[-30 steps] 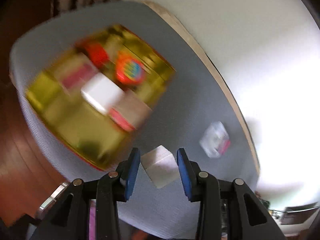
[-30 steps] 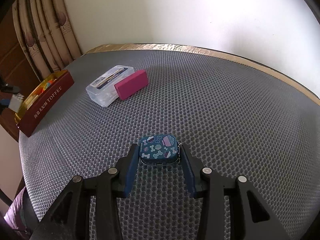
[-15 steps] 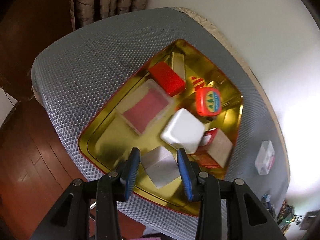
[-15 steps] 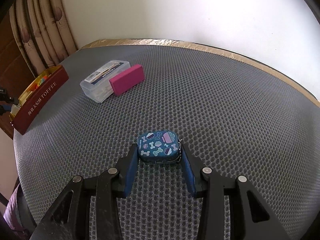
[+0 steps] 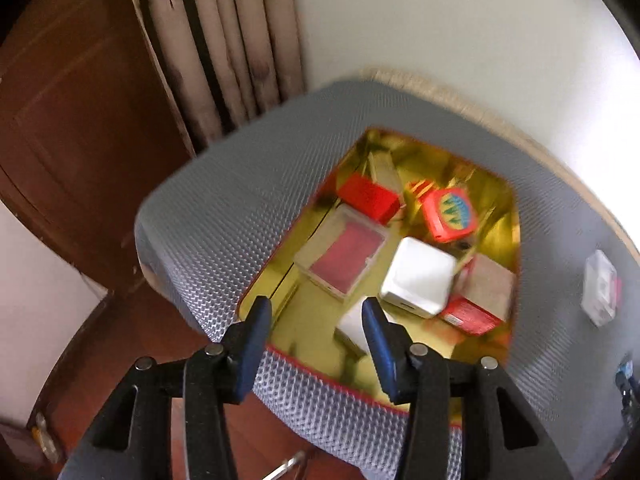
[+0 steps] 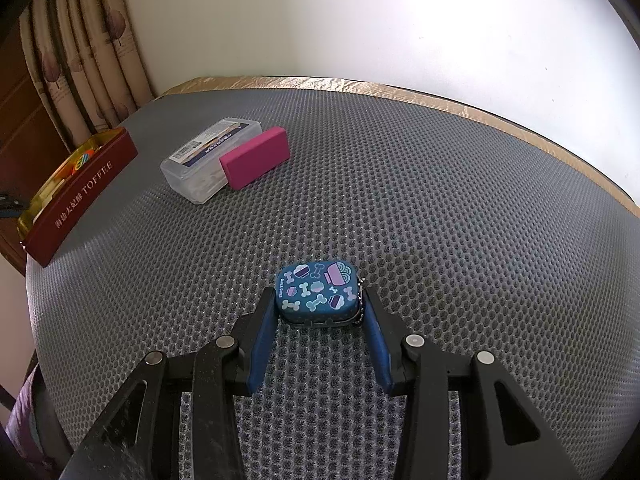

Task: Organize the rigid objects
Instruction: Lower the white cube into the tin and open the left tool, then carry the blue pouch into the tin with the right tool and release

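In the left wrist view my left gripper (image 5: 316, 310) is open and empty above the near edge of a gold tin tray (image 5: 516, 216). A small white block (image 5: 352, 326) lies in the tray just beyond the right finger, blurred. The tray also holds a bigger white box (image 5: 418, 276), a clear case with a pink card (image 5: 342, 254), a red box (image 5: 370, 196) and an orange-red tin (image 5: 450, 214). In the right wrist view my right gripper (image 6: 320, 306) is shut on a small blue patterned tin (image 6: 316, 292) resting on the grey mesh mat (image 6: 440, 220).
A clear plastic box (image 6: 210, 158) with a pink eraser-like block (image 6: 256, 158) against it lies left of centre on the mat. The tray's dark red "TOFFEE" side (image 6: 78, 200) shows at the far left. Curtains and a wooden door stand behind. A white wall borders the table.
My left gripper has opened and the small white block it held now lies in the tray. The left camera has pulled back and up. The right gripper stays on the blue tin.
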Motion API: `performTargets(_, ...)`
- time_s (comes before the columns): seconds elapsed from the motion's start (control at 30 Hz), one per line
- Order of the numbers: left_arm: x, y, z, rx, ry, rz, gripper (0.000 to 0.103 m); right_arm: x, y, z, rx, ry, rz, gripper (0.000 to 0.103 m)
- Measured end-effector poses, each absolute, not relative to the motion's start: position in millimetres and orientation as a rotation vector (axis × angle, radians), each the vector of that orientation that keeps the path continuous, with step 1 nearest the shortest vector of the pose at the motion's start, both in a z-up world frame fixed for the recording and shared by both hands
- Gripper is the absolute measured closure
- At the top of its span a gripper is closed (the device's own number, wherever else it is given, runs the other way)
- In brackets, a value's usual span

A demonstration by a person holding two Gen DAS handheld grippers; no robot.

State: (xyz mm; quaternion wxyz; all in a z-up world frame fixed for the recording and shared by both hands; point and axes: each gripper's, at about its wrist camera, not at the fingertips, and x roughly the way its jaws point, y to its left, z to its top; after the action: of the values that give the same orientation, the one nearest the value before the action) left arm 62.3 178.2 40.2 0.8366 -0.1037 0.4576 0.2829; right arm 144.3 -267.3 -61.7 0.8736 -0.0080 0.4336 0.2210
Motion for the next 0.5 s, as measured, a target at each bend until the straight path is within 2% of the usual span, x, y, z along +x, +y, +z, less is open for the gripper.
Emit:
performTargets(0.17,17.4,160.1,40.9,-0.244,0.903,0.489,0.055,142.9,-268.3,-59.0,0.004,0.918,0.459,0.064)
performTargets(0.37,-8.0,161.1,21.0,-0.231,0.951,0.472,0.055,130.1,-264.1,-53.9,0.04,0.926,0.454,0.064)
performTargets(0.5,-19.0,180.1,13.0,-0.325,0.969,0.481,0.055,118.1,-256.7,-50.6,0.043,0.928,0.456,0.064)
